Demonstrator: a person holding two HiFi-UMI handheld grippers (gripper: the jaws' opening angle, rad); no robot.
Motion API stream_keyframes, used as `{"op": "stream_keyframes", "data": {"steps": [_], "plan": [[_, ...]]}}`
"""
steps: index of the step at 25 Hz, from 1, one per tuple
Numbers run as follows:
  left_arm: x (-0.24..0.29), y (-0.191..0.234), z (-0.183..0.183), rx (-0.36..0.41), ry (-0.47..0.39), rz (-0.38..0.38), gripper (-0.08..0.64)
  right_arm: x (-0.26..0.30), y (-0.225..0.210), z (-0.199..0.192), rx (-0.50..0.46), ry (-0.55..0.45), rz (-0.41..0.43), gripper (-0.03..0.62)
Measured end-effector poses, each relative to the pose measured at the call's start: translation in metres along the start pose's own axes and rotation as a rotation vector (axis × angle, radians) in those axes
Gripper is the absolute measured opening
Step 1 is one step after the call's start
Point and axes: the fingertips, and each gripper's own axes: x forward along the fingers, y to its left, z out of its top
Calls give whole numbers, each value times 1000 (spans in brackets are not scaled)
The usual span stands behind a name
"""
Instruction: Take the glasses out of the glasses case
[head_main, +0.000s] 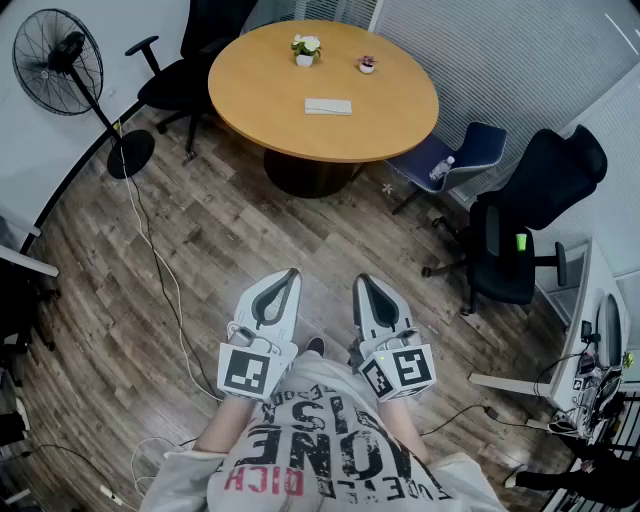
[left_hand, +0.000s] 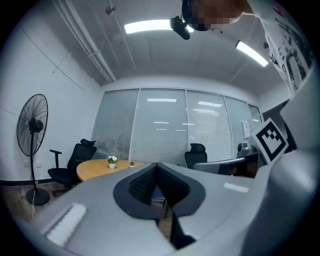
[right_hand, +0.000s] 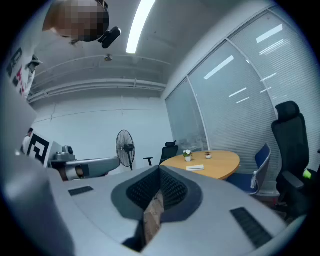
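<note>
Left tool (head_main: 292, 273), right tool (head_main: 362, 281), round table (head_main: 250, 100), white case (head_main: 328, 106)

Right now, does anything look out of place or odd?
Little. A bottle lies on the seat of the blue chair, and a cable trails loose across the floor. On the table the case lies flat and the flower pot stands upright.

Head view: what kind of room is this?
Probably an office meeting room: a round wooden table with office chairs around it, blinds along the wall, and a pedestal fan.
</note>
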Motion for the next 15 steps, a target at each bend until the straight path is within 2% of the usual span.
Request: {"op": "stream_keyframes", "data": {"steps": [4, 10, 15], "plan": [[7, -7, 5, -29, -12, 13, -8, -6, -10, 3, -2, -3, 2, 14], [21, -17, 2, -27, -32, 29, -6, -12, -30, 7, -20, -21, 13, 14], [37, -32, -1, -39, -9, 22, -6, -16, -50, 11, -42, -30, 10, 14]]}}
